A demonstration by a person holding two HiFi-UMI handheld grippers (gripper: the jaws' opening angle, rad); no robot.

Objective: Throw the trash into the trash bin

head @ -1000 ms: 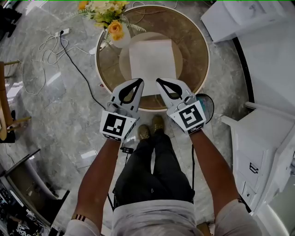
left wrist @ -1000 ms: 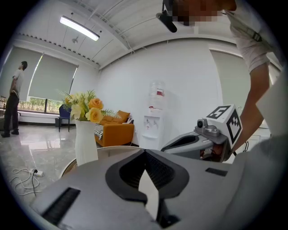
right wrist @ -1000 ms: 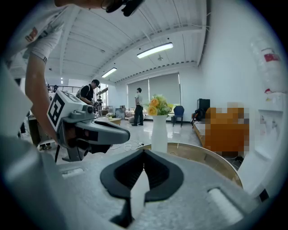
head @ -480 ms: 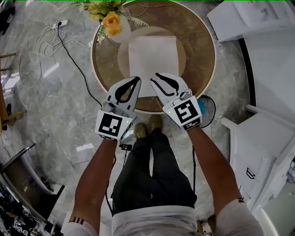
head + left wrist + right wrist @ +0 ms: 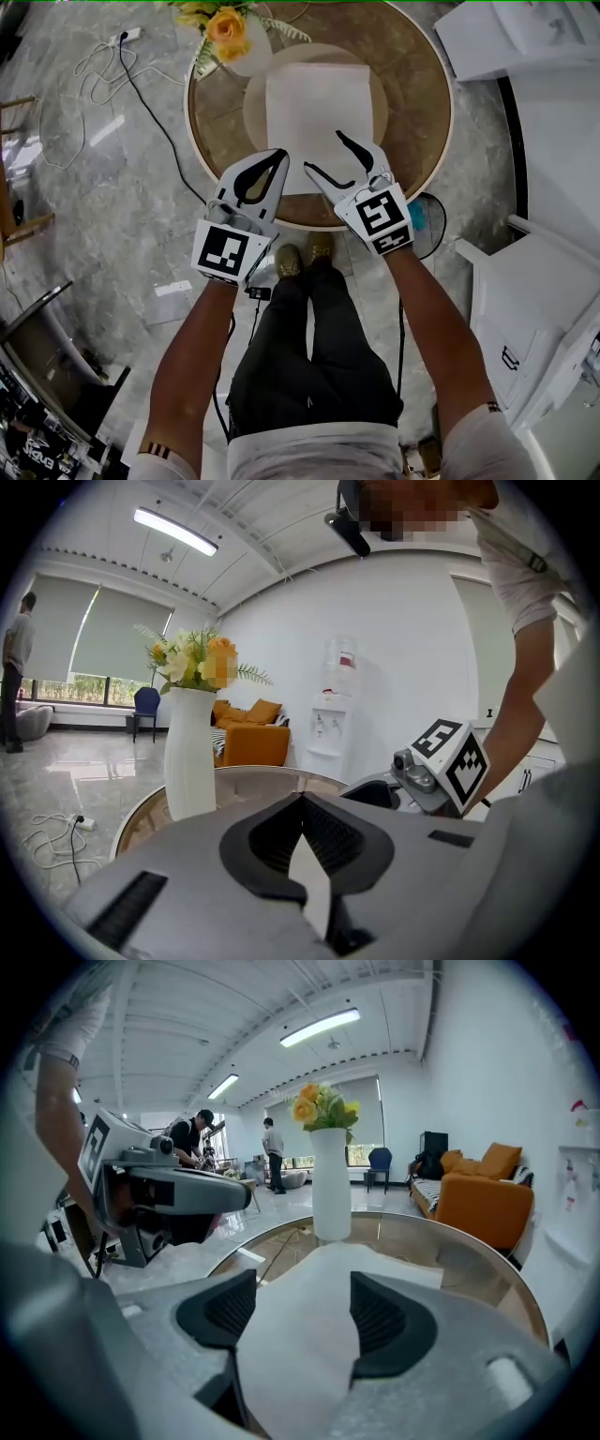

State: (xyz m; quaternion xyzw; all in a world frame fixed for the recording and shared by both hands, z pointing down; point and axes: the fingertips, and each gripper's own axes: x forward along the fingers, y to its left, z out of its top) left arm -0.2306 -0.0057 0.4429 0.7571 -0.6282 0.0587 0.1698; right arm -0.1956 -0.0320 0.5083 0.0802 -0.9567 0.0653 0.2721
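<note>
- White square paper sheet [image 5: 314,103] lies flat in the middle of the round brown glass counter [image 5: 422,141]. It is probably light, limp and apt to slide, so its near edge looks the best place to pinch.
- Black round trash bin [image 5: 429,230] stands on the floor beside the counter.
- Right tongs [image 5: 323,155] have just been opening. The sheet shows through the gap, unpressed.
- Left tongs [image 5: 279,155] are closed and empty.

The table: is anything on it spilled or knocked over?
Nothing stands out there. The vase stands upright and the white sheet lies flat on the table. Only the power strip on the floor trails loose, looping cords.
</note>
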